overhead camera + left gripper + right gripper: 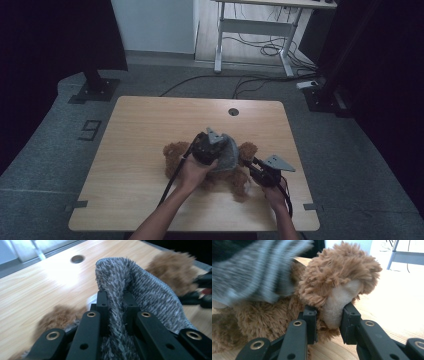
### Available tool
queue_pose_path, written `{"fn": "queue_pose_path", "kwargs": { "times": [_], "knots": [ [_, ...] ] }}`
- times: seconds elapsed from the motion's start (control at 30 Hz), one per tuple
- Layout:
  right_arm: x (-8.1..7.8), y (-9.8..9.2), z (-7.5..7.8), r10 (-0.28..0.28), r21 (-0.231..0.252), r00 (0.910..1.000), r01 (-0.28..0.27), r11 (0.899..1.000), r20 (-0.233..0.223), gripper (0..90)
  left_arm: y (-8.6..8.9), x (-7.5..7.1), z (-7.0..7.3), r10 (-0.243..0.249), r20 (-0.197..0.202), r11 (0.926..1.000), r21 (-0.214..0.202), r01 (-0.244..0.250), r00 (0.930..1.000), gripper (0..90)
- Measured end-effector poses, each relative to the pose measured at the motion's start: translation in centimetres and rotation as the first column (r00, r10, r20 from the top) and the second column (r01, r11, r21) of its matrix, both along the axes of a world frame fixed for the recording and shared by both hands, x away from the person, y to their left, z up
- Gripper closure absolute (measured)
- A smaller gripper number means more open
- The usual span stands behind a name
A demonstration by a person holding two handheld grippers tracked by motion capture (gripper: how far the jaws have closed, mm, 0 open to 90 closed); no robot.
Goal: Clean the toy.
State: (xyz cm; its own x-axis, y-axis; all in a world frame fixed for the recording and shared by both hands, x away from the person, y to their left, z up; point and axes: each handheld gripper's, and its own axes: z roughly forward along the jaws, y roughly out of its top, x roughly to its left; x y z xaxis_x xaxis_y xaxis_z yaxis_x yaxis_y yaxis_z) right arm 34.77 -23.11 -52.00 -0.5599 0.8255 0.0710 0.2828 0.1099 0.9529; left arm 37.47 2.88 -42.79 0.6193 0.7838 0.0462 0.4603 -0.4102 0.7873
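Left tool [115,312] clamps the grey knit garment [140,287] (fuzzy inside) over the teddy bear [274,315]; right tool [329,322] clamps its paw [337,305].

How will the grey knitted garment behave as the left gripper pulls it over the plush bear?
Likely floppy: the grey knitted garment folds and drapes where the left gripper pinches it. Probably light, and its fuzzy surface may cling to the plush bear instead of sliding.

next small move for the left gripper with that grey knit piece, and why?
Probably draw the grey knit garment further across the teddy bear toward the limb the right gripper pins. The left gripper is shut on the knit's folded edge, which is lifted above the bear's body, while the right gripper clamps a cream-tipped paw and steadies the toy on the table.
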Motion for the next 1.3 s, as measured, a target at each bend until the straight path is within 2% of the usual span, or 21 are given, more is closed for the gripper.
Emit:
{"fn": "queue_pose_path", "kwargs": {
  "times": [0.1, 0.23, 0.33, 0.43, 0.5, 0.6, 0.73, 0.8, 0.87, 0.97, 1.03, 1.13, 1.2, 1.27, 1.3],
  "knots": [
    [0.1, -0.2, -0.1, 0.006, 0.010, 1.0000, -0.006, 1.000, -0.002, 70.0, 2.7, 0.2, -0.1, 0.042, -0.027, 0.9989, -0.020, -0.043, 0.9987, 79.6],
    [0.0, -0.2, -0.1, 0.016, 0.013, 0.9998, -0.017, 1.000, 0.009, 69.9, 5.3, 0.0, -0.2, 0.059, -0.048, 0.9963, -0.061, -0.061, 0.9971, 79.5],
    [0.1, -0.2, -0.2, 0.016, 0.012, 0.9998, -0.016, 1.000, 0.009, 69.8, 6.6, -0.4, 0.2, 0.070, -0.033, 0.9954, -0.064, -0.072, 0.9970, 79.4],
    [0.1, -0.2, -0.2, 0.017, 0.012, 0.9998, -0.017, 1.000, 0.011, 69.9, 8.1, -0.5, 0.5, 0.092, -0.034, 0.9920, -0.084, -0.095, 0.9952, 79.4],
    [0.1, -0.2, -0.2, 0.018, 0.010, 0.9998, -0.018, 1.000, 0.012, 69.8, 9.0, -0.5, 0.7, 0.104, -0.051, 0.9874, -0.115, -0.109, 0.9933, 79.3],
    [0.2, -0.2, -0.2, 0.024, 0.015, 0.9996, -0.024, 1.000, 0.013, 69.7, 9.4, -0.7, 1.2, 0.096, -0.046, 0.9839, -0.147, -0.102, 0.9943, 79.3],
    [0.2, -0.2, -0.2, 0.027, 0.020, 0.9994, -0.027, 0.999, 0.021, 69.7, 7.7, -1.0, 2.5, 0.049, -0.004, 0.9838, -0.173, -0.049, 0.9988, 79.1],
    [0.2, -0.1, -0.2, 0.029, 0.020, 0.9993, -0.029, 0.999, 0.026, 69.7, 5.7, -0.9, 3.4, 0.013, 0.027, 0.9849, -0.173, -0.008, 0.9996, 78.8],
    [0.2, -0.1, -0.2, 0.032, 0.018, 0.9990, -0.032, 0.999, 0.032, 69.7, 3.7, -0.7, 4.1, -0.018, 0.041, 0.9856, -0.167, 0.025, 0.9990, 78.8],
    [0.2, -0.1, -0.2, 0.035, 0.019, 0.9989, -0.036, 0.999, 0.030, 69.7, 0.1, -0.1, 4.6, -0.087, 0.033, 0.9801, -0.176, 0.092, 0.9956, 78.7],
    [0.1, -0.1, -0.2, 0.038, 0.021, 0.9988, -0.039, 0.999, 0.031, 69.7, -2.1, 0.5, 4.3, -0.116, 0.014, 0.9791, -0.167, 0.117, 0.9931, 78.7],
    [0.1, -0.1, -0.2, 0.039, 0.018, 0.9987, -0.039, 0.999, 0.034, 69.7, -4.8, 1.6, 2.7, -0.130, -0.041, 0.9791, -0.163, 0.122, 0.9906, 78.7],
    [0.1, -0.1, -0.2, 0.038, 0.015, 0.9986, -0.038, 0.999, 0.037, 69.7, -6.2, 2.1, 1.1, -0.133, -0.072, 0.9855, -0.115, 0.124, 0.9885, 78.7],
    [0.0, -0.1, -0.2, 0.038, 0.011, 0.9985, -0.038, 0.999, 0.041, 69.7, -6.6, 2.2, -0.1, -0.128, -0.075, 0.9897, -0.073, 0.123, 0.9889, 78.8],
    [0.0, -0.2, -0.2, 0.038, 0.010, 0.9985, -0.039, 0.999, 0.040, 69.7, -6.5, 2.3, -0.6, -0.120, -0.077, 0.9910, -0.068, 0.115, 0.9897, 78.9]
  ]
}}
